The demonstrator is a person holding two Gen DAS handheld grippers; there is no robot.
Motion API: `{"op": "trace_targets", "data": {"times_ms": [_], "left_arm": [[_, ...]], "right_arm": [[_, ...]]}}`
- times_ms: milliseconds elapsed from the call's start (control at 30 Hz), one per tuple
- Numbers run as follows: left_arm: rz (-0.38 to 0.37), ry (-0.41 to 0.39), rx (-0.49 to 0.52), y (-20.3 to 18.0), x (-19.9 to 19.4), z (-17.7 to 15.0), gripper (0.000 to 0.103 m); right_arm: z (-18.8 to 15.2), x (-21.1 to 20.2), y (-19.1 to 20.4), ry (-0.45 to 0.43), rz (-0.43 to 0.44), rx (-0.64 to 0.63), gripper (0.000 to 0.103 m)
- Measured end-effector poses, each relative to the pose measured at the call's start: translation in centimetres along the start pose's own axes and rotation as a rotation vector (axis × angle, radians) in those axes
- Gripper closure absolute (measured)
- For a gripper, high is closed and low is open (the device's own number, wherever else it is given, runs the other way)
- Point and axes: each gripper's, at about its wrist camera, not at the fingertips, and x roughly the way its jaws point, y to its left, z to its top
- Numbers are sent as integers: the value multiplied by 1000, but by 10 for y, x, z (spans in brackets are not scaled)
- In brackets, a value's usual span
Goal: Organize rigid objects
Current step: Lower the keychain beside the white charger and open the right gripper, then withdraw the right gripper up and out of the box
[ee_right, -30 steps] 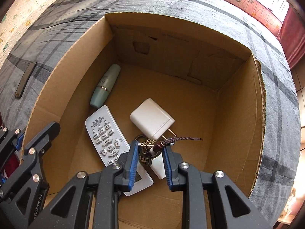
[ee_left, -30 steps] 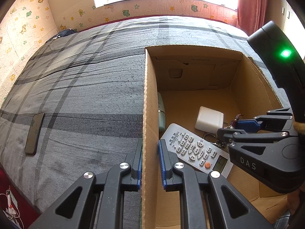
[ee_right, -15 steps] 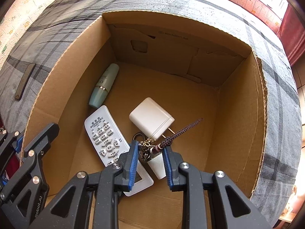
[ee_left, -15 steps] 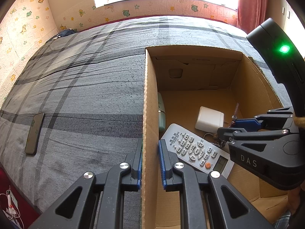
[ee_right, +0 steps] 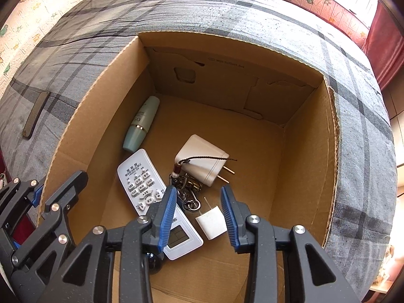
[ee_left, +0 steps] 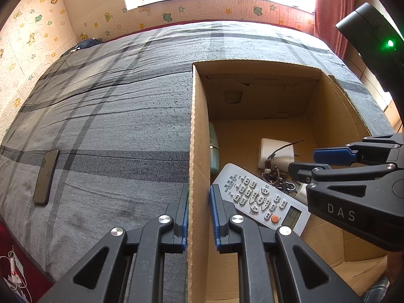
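Observation:
An open cardboard box (ee_right: 106, 116) (ee_left: 198, 131) stands on the bed. On its floor lie a white remote (ee_right: 141, 176) (ee_left: 255, 197), a green bottle (ee_right: 141, 123) (ee_left: 213, 149), a large white plug adapter (ee_right: 202, 159) (ee_left: 272, 149), a small white plug (ee_right: 212, 221) and a keychain (ee_right: 188, 192) (ee_left: 276, 179) with a braided cord. My left gripper (ee_left: 199, 217) is shut on the box's left wall. My right gripper (ee_right: 198, 212) (ee_left: 315, 162) hangs over the keychain; its jaws are opening and nothing is pressed between them.
A dark phone (ee_left: 45, 176) (ee_right: 35, 115) lies on the grey plaid bedspread (ee_left: 113, 126) left of the box. Wallpapered walls and a window stand beyond the bed, a red curtain (ee_left: 328, 25) at the right. A white cable (ee_left: 12, 270) lies off the bed's near corner.
My right gripper's jaws have spread apart and let go of the keychain, which now lies on the box floor against the large adapter. The left gripper has kept still.

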Motion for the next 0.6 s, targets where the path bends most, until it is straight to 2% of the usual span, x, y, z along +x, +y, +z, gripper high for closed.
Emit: {"op": "trace_targets", "data": {"times_ms": [133,267,433,600], "left_arm": [[-2,0,-1,0,0,0,88],[-1,0,0,0,1,0,87],[-1,1,1,0,1,-1,88],[2,2,2,-1,1,0,88]], "right_arm": [[-4,-8,0,-10,6,13,64],[-8,-22,1,-48,-18,9,53],[-10,-43,-2,-91,-46,30,47],[-12,-73,-11,-159,-58,67,20]]}}
